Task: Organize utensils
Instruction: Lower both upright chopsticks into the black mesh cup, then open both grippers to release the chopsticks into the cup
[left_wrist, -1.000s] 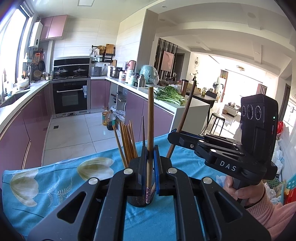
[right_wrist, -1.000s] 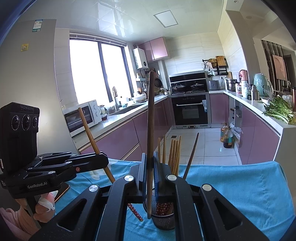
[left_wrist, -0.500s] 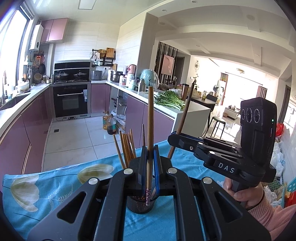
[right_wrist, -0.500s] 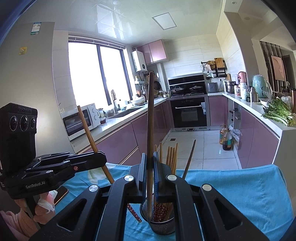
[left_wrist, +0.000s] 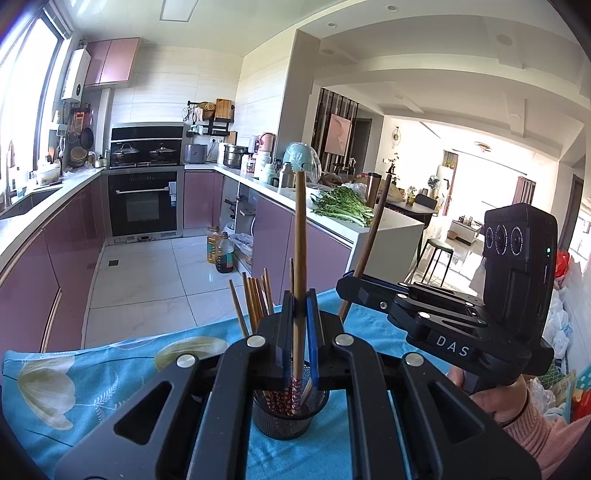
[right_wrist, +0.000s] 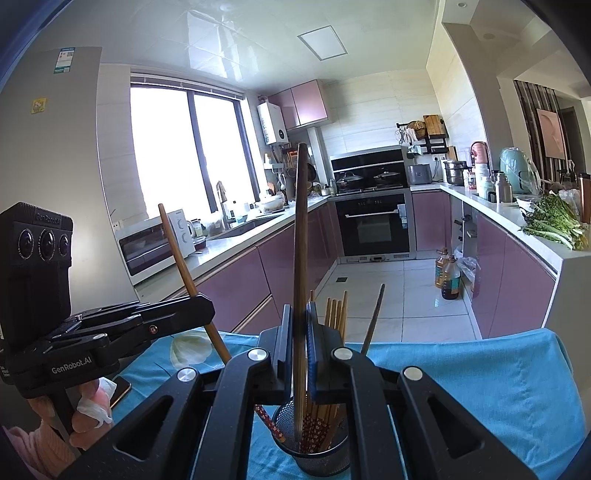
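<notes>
Left gripper (left_wrist: 299, 325): its clamped chopstick (left_wrist: 299, 258) has sunk from above the mesh holder (left_wrist: 288, 413) until its patterned tip stands inside the rim; right gripper's (right_wrist: 295, 339) chopstick (right_wrist: 300, 258) likewise lowered deeper into the holder.

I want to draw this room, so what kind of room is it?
It looks like a home kitchen. There is a built-in oven with pots on the stove above, a sink under the window, and a microwave on the counter.
</notes>
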